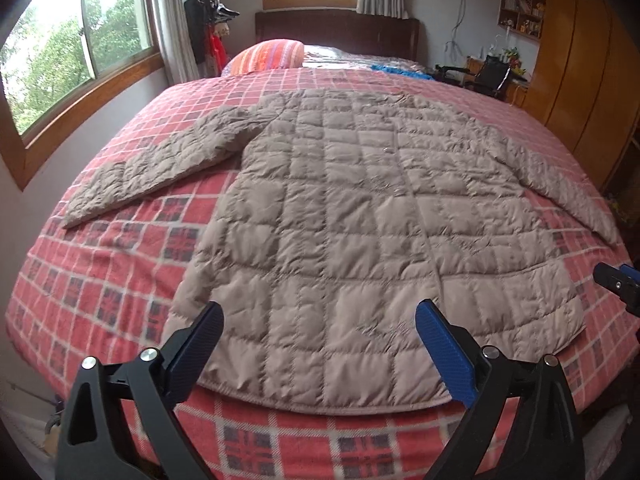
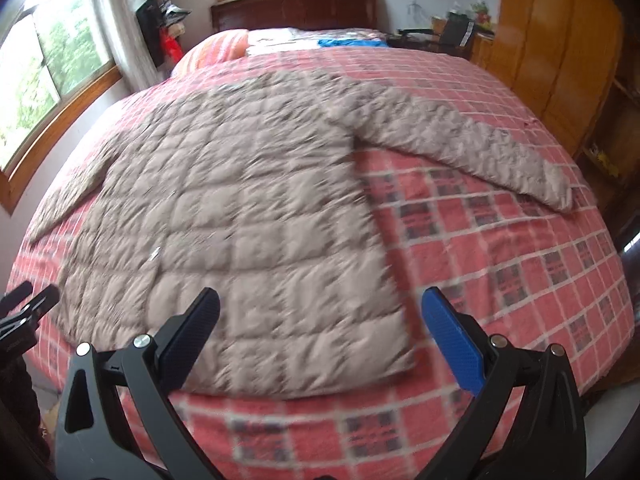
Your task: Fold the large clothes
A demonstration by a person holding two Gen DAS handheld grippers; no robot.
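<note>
The jacket (image 1: 340,208) lies flat on the bed (image 1: 100,280). Both grippers, left (image 1: 320,328) and right (image 2: 320,312), hang released at 6 o'clock of it.

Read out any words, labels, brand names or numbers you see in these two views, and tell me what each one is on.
None can be read.
Quilted jacket: no label or print shows.
Plaid blanket: woven pattern only.
Shelf items by the wardrobe: too small to read.
</note>
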